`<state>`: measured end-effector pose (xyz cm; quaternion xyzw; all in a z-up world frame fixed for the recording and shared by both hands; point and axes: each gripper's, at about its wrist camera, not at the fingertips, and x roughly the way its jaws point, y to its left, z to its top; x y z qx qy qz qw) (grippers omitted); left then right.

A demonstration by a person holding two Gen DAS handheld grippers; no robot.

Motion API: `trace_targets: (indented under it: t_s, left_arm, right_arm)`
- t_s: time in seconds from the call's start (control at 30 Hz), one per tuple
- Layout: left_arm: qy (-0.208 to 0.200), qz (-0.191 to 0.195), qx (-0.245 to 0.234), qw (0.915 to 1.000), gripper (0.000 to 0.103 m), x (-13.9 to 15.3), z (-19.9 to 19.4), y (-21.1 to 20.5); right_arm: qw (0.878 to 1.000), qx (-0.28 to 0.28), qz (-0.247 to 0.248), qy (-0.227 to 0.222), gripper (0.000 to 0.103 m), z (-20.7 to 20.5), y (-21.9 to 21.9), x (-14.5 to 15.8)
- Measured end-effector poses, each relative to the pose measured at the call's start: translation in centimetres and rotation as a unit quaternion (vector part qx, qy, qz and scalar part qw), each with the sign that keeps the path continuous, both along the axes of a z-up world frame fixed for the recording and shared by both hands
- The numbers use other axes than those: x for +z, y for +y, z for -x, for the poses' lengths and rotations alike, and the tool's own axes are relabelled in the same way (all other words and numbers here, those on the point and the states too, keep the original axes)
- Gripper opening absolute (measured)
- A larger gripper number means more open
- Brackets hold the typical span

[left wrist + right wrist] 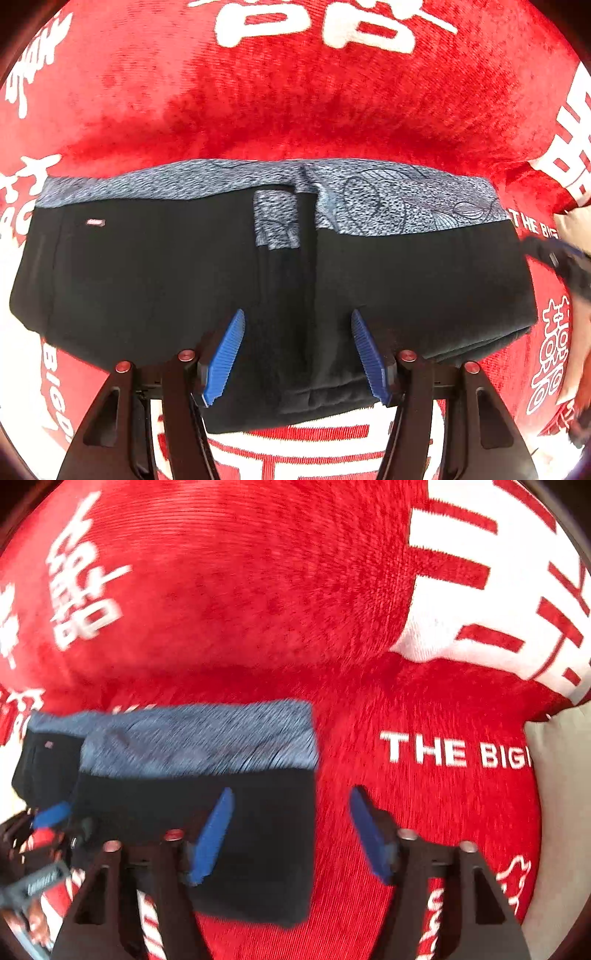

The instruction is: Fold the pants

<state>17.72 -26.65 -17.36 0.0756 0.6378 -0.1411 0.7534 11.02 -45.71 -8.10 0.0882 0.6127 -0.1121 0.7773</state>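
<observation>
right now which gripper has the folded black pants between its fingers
The left gripper: black pants span the gap between both fingers. The right gripper straddles their edge over red blanket.

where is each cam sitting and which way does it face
Left wrist: sits on the left gripper, facing steeply down over the folded pants on the red blanket; its own blue jaws stand apart over the fabric, and the other gripper blurs in at the right edge.
Right wrist: sits on the right gripper, facing down at the pants' right edge; jaws open, left gripper at lower left.
Shared: pants, blanket, "THE BIG" lettering.
</observation>
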Motion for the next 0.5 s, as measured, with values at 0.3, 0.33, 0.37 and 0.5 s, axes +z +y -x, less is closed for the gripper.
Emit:
trace_targets:
  t_s: [0.3, 0.33, 0.37, 0.5]
  left_arm:
    - [-0.007, -0.013, 0.032, 0.9994, 0.062, 1.5, 1.6, 0.7]
    - [-0.008, -0.013, 0.035, 0.9993, 0.062, 1.7, 1.9, 0.6]
    - [-0.008, -0.014, 0.038, 0.9991, 0.062, 2.0, 2.4, 0.6]
    - [-0.006, -0.010, 0.057, 0.9983, 0.062, 2.5, 3.5, 0.7]
  right_arm:
    - [0.998, 0.031, -0.041, 0.021, 0.080, 3.5, 3.1, 1.1]
    - [0.998, 0.033, -0.045, 0.022, 0.080, 3.6, 3.3, 1.2]
    - [0.998, 0.036, -0.049, 0.022, 0.080, 3.7, 3.4, 1.3]
    - [0.997, 0.043, -0.059, 0.026, 0.080, 4.4, 3.9, 1.4]
